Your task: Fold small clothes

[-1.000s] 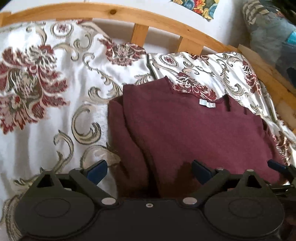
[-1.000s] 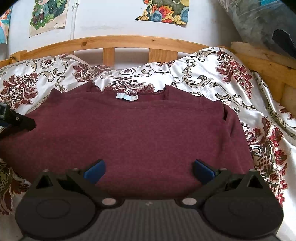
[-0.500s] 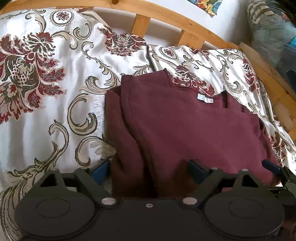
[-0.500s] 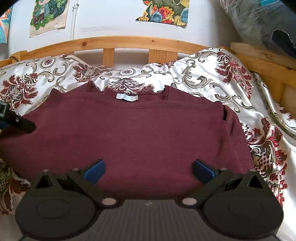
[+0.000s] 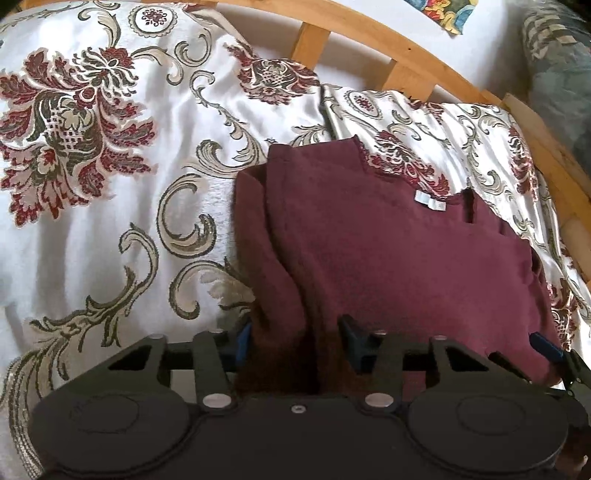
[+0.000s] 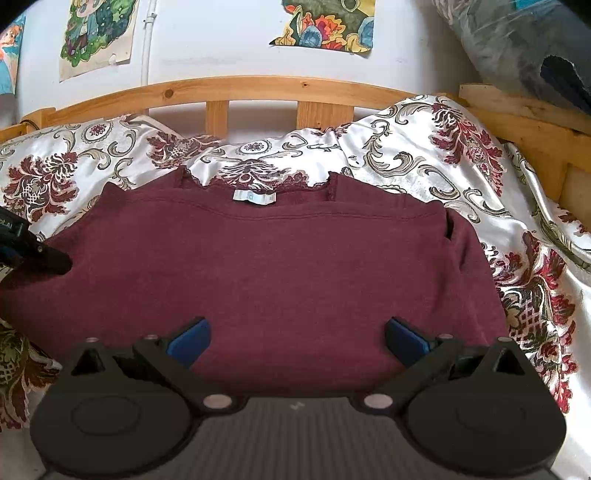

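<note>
A maroon sweater (image 6: 280, 266) lies on the bed, sleeves folded in, neckline with white label (image 6: 254, 197) toward the headboard. In the left wrist view the sweater (image 5: 388, 258) fills the right half. My left gripper (image 5: 295, 341) stands at the sweater's near left edge, its jaws partly closed around the folded sleeve fabric, which bunches between the blue pads. My right gripper (image 6: 297, 338) is open over the sweater's near hem, nothing between its pads. The left gripper's finger (image 6: 40, 254) shows at the left edge of the right wrist view; the right gripper's blue tip (image 5: 546, 347) shows in the left wrist view.
The bed has a white satin cover with red and grey floral print (image 5: 110, 166). A wooden headboard (image 6: 258, 88) runs along the back, with a wooden side rail (image 6: 546, 136) at right. Posters (image 6: 325, 26) hang on the wall. Bundled bedding (image 6: 517, 44) sits at upper right.
My left gripper has moved forward onto the sweater's left edge and its jaws have narrowed around the folded sleeve. My right gripper has stayed put and open.
</note>
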`<state>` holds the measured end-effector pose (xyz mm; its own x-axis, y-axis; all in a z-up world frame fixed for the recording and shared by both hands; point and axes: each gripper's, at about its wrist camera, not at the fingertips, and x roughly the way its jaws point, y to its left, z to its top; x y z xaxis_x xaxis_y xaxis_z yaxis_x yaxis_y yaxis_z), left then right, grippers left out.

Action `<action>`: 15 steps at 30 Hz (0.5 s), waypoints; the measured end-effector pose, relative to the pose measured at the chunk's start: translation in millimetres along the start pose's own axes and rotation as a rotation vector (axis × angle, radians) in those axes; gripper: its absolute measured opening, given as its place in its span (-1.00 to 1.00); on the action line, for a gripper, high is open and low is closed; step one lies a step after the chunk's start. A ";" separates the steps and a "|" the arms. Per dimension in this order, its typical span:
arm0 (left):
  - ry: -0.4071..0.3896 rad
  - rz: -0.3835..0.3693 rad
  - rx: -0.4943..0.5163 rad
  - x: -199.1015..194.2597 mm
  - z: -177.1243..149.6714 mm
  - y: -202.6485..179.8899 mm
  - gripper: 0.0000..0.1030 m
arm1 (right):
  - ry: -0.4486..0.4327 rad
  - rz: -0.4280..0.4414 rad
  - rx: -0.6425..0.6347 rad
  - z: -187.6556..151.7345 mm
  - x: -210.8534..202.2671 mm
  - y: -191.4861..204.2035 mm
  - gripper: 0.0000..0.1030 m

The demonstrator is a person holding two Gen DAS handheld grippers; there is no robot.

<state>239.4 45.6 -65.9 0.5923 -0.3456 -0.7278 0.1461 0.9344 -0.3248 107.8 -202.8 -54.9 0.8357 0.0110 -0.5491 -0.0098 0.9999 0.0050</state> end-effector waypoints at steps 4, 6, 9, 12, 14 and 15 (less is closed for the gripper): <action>0.013 0.007 -0.022 -8.8 8.9 -11.7 -0.55 | 0.006 -0.010 -0.012 0.5 1.2 2.1 1.00; 0.008 0.014 -0.001 -14.0 14.8 -23.4 -0.61 | 0.008 -0.005 -0.006 0.5 1.4 1.4 1.00; -0.013 0.013 0.024 -23.7 26.3 -45.3 -0.64 | 0.001 0.007 0.011 2.2 -1.4 -1.0 1.00; -0.029 -0.029 0.060 -34.2 41.3 -72.7 -0.66 | -0.015 0.028 0.040 5.1 -9.5 -7.4 1.00; -0.051 -0.065 0.100 -42.2 51.7 -96.1 -0.66 | -0.017 0.041 0.059 7.1 -15.7 -13.5 1.00; -0.060 -0.081 0.121 -45.1 55.4 -107.6 -0.66 | -0.018 0.040 0.068 7.9 -19.9 -17.5 1.00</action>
<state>240.9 -34.6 35.4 0.6202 -0.4182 -0.6637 0.2878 0.9084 -0.3034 95.7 -220.5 -37.4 0.8454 0.0503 -0.5318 -0.0068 0.9965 0.0833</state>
